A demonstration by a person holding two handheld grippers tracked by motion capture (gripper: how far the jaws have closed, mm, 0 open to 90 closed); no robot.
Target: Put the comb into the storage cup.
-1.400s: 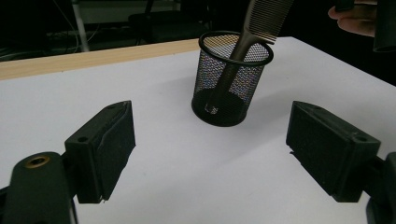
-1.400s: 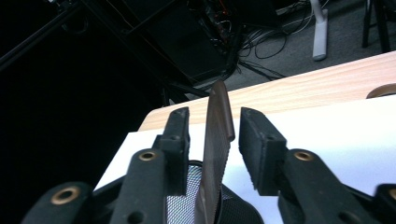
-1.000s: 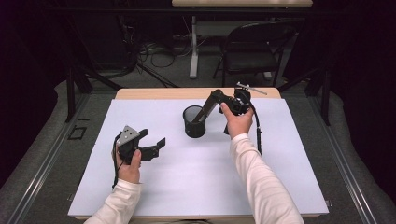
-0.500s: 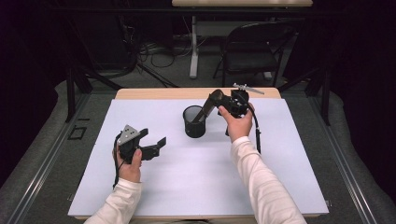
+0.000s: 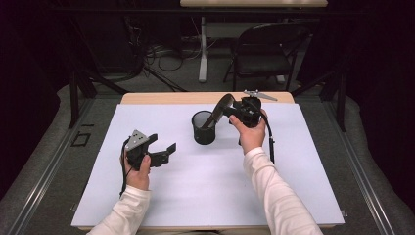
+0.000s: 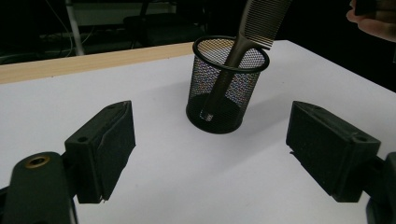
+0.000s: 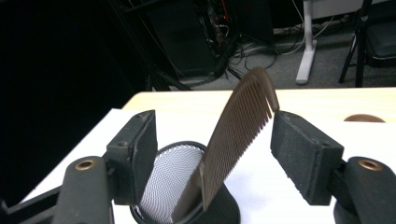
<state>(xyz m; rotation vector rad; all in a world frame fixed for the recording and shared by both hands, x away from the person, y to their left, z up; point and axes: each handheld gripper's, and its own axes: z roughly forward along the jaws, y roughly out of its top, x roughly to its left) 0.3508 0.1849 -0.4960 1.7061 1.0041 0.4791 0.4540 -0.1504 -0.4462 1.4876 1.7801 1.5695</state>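
A black mesh cup (image 5: 203,128) stands upright on the white sheet near the table's far middle. A brown comb (image 5: 218,111) stands in it handle down and leans to the right over the rim. My right gripper (image 5: 229,111) hovers just right of the cup, open. In the right gripper view the comb (image 7: 238,126) rises between the jaws of the right gripper (image 7: 212,121), its tip close to the right jaw, above the cup (image 7: 163,186). My left gripper (image 5: 162,142) is low over the sheet to the cup's left, open and empty, facing the cup (image 6: 226,93) and comb (image 6: 254,23).
The white sheet (image 5: 205,186) covers most of the wooden table (image 5: 166,98), whose bare strip shows along the far edge. Beyond the table stand a black chair (image 5: 264,49), a white table leg (image 5: 202,54) and floor cables (image 5: 156,54).
The right gripper and the comb have barely moved. The left gripper has not moved.
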